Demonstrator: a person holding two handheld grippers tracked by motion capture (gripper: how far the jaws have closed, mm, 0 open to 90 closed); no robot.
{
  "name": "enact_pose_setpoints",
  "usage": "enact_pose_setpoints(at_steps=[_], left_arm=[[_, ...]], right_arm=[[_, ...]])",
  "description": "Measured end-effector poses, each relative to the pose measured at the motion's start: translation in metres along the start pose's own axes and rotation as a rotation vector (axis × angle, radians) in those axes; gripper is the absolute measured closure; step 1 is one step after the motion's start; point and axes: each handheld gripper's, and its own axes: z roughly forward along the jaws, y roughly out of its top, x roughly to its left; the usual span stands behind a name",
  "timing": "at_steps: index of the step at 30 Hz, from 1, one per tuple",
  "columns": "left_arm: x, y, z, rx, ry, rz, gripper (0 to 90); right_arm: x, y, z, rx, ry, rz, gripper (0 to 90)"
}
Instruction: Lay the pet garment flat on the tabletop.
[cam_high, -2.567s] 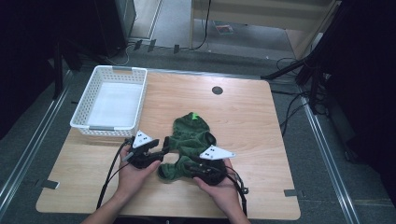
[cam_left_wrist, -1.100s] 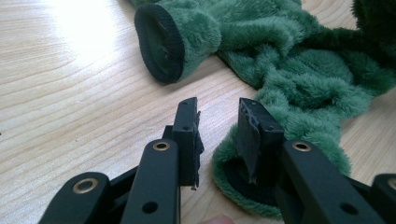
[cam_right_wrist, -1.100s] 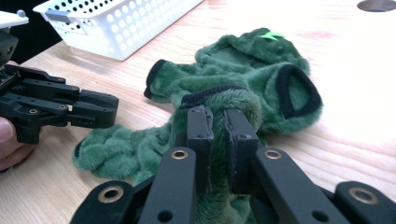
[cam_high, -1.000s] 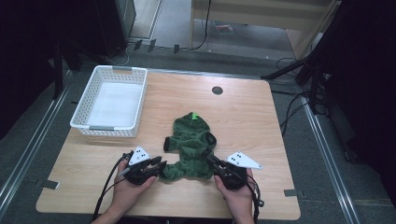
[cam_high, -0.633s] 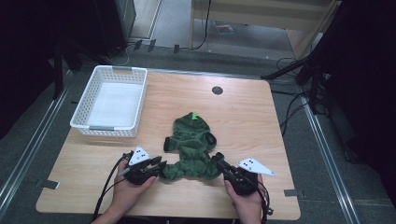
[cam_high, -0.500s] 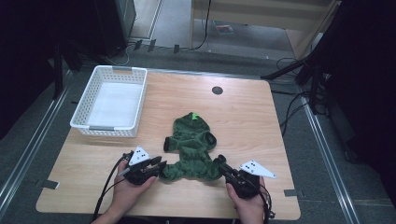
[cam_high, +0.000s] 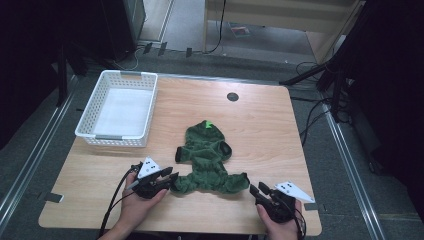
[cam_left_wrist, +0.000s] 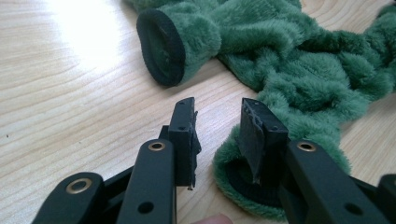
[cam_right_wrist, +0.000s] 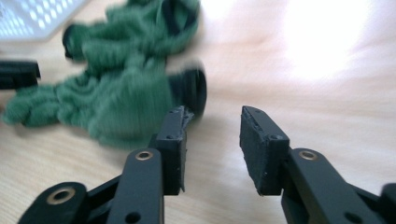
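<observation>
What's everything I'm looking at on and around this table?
Garment: one, green fleece with black cuffs, spread on the table's near middle.
Basket: one, white plastic, far left of the table.
Table: one, light wood, with a dark round hole near its far edge.
Cables: several, black, on the floor to the right.
Left gripper: one, black, jaws apart at the garment's near left cuff, one jaw inside the cuff.
Right gripper: one, black, jaws just opened with nothing between them, right of the garment.
Hands: two, at the near edge, each holding a gripper.
</observation>
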Motion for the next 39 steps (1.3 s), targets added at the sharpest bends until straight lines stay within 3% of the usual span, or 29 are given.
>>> enact_pose_setpoints(at_steps=[3,5,7,9,12,15,16,19,22,25,27,30,32,35,37,39], left_arm=[[0.001,0.005,0.000,-0.012,0.002,-0.013,63.9],[0.000,0.011,0.001,-0.013,-0.007,-0.015,62.6],[-0.004,0.020,0.005,-0.011,-0.024,-0.017,61.4],[-0.011,0.028,0.011,0.001,-0.032,-0.005,59.9],[-0.022,0.038,0.026,0.057,-0.025,0.027,57.2],[-0.036,0.043,0.042,0.111,0.035,0.103,55.9],[-0.038,0.044,0.045,0.123,0.045,0.112,55.8],[-0.041,0.045,0.052,0.149,0.051,0.106,57.4],[-0.040,0.043,0.054,0.165,0.052,0.111,66.5],[-0.039,0.040,0.055,0.171,0.025,0.117,81.7],[-0.039,0.039,0.055,0.164,0.019,0.120,85.6],[-0.038,0.036,0.056,0.149,0.007,0.095,85.9],[-0.038,0.035,0.056,0.142,-0.003,0.092,83.3],[-0.041,0.031,0.057,0.124,-0.009,0.115,78.1],[-0.042,0.030,0.058,0.111,-0.008,0.119,76.3],[-0.042,0.029,0.058,0.105,-0.011,0.120,75.5]], right_arm=[[-0.001,0.009,-0.013,-0.070,-0.036,-0.009,60.4],[0.003,0.018,-0.013,-0.096,-0.022,-0.016,60.4],[0.011,0.029,-0.005,-0.085,0.019,-0.032,60.9],[0.025,0.039,0.010,-0.053,0.058,-0.085,60.6],[0.049,0.048,0.042,0.034,0.104,-0.205,60.1],[0.060,0.049,0.079,0.148,0.130,-0.223,58.8],[0.064,0.047,0.092,0.192,0.115,-0.238,59.4],[0.069,0.042,0.110,0.230,0.094,-0.268,66.6],[0.067,0.038,0.110,0.217,0.078,-0.264,79.6],[0.058,0.034,0.103,0.214,0.077,-0.251,84.5],[0.053,0.029,0.099,0.229,0.072,-0.262,85.4],[0.048,0.025,0.094,0.243,0.083,-0.255,83.1],[0.045,0.030,0.092,0.255,0.126,-0.230,73.4],[0.043,0.050,0.083,0.167,0.169,-0.199,68.6],[0.042,0.066,0.081,0.109,0.157,-0.191,70.0],[0.041,0.079,0.087,0.086,0.151,-0.205,70.8]])
